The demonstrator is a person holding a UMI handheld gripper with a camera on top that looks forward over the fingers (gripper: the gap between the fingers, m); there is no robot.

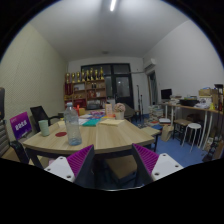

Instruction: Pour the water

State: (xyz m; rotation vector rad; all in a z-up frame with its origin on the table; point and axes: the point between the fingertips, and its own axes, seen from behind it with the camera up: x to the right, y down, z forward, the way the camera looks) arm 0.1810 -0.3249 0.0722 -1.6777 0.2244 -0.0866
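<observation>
Gripper (104,165) wide open, holding nothing. At my ten o'clock a clear bottle (72,126) stands on the bench (105,135), well ahead. Probably thin, slippery plastic; I'd grip its mid-body, gently.

Wooden table (100,137) — bottle (72,125), cup (44,128), clutter on top.
</observation>
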